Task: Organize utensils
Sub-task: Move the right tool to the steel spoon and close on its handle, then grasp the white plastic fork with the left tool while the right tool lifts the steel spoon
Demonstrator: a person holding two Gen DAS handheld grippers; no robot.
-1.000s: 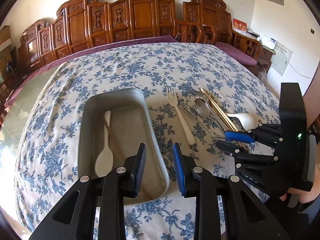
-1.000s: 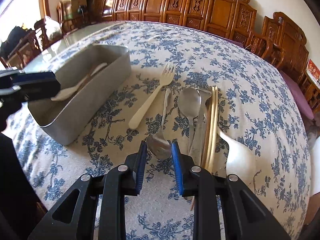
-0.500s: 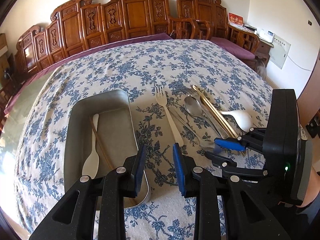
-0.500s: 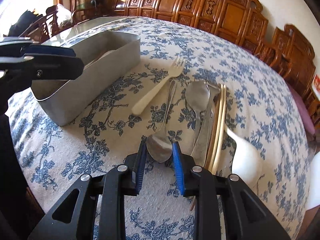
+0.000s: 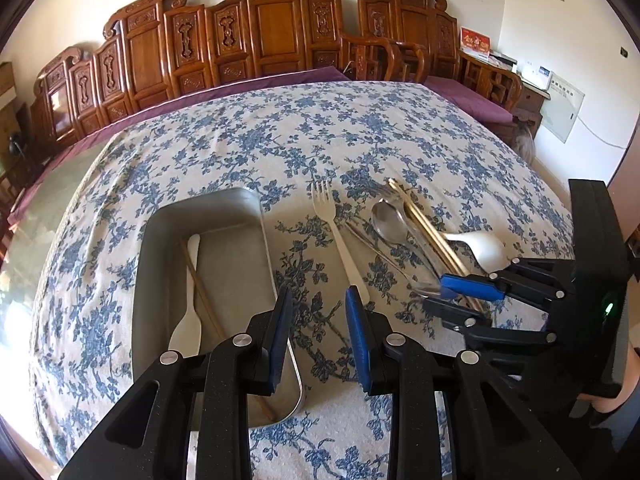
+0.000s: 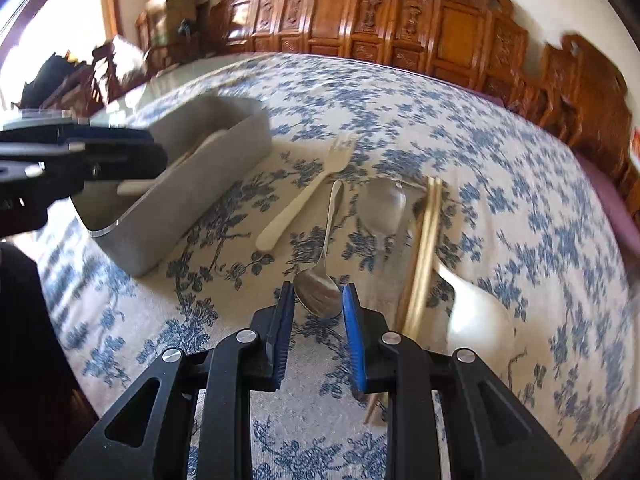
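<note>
A grey metal tray [image 5: 144,260] holds a white spoon [image 5: 188,320] and a wooden chopstick [image 5: 204,296]. My left gripper [image 5: 318,296] hangs open and empty over the tray's near right corner. To the right of the tray a cream fork [image 6: 300,204], a small steel spoon [image 6: 320,292], a larger steel spoon [image 6: 382,208], a pair of chopsticks [image 6: 424,248] and a white soup spoon [image 6: 476,312] lie side by side on the cloth. My right gripper [image 6: 318,292] is low over the cloth, jaws closing, with the small spoon's bowl between them; the spoon still lies flat.
The table wears a blue-flowered cloth [image 5: 280,140]. Carved wooden chairs [image 5: 276,32] line the far wall behind it. The left gripper [image 6: 158,156] shows at the left of the right wrist view, above the tray's wall [image 6: 180,216].
My right gripper has slid forward, so the small steel spoon's bowl now sits between its fingertips instead of ahead of them. The left gripper stays over the tray's corner, still open.
</note>
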